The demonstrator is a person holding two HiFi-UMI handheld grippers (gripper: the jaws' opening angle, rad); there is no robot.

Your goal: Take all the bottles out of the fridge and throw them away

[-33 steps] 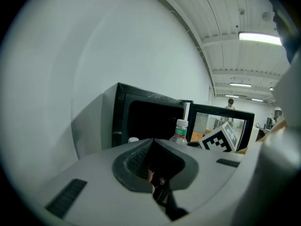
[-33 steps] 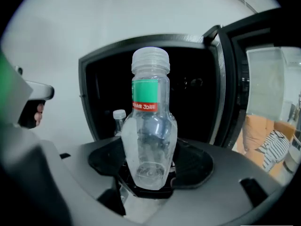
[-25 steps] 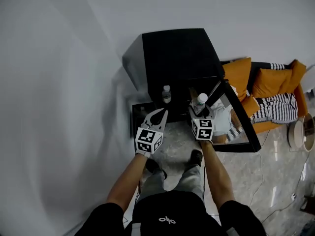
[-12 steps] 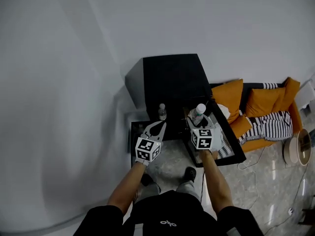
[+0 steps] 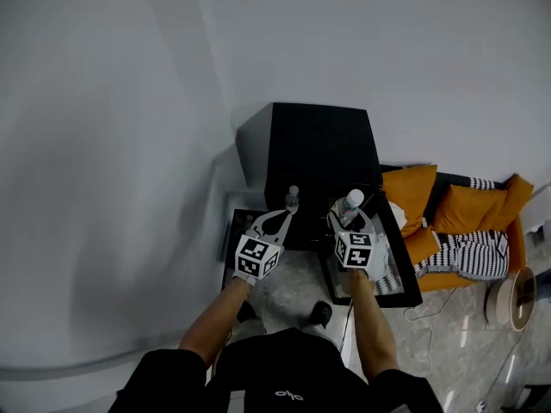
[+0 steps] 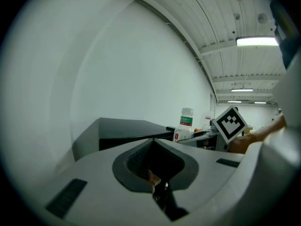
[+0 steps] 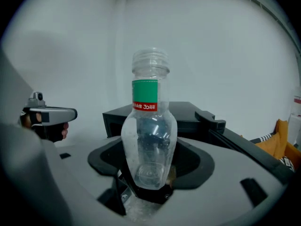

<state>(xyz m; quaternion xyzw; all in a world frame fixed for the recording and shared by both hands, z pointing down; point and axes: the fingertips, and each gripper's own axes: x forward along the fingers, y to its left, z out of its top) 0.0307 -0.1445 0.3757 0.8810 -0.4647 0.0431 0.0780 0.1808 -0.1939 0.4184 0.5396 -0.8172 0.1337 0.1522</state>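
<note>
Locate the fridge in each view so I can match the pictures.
Head view: fridge upper centre, against the wall.
Left gripper view: fridge low, left of centre, just above the jaws.
Right gripper view: fridge centre, behind the bottle.
Shared landmark: the white wall behind it, in all three.

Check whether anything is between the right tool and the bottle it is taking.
Nothing visible: the clear bottle already stands upright between the right tool's jaws, gripped near its base. No bin is in view.
</note>
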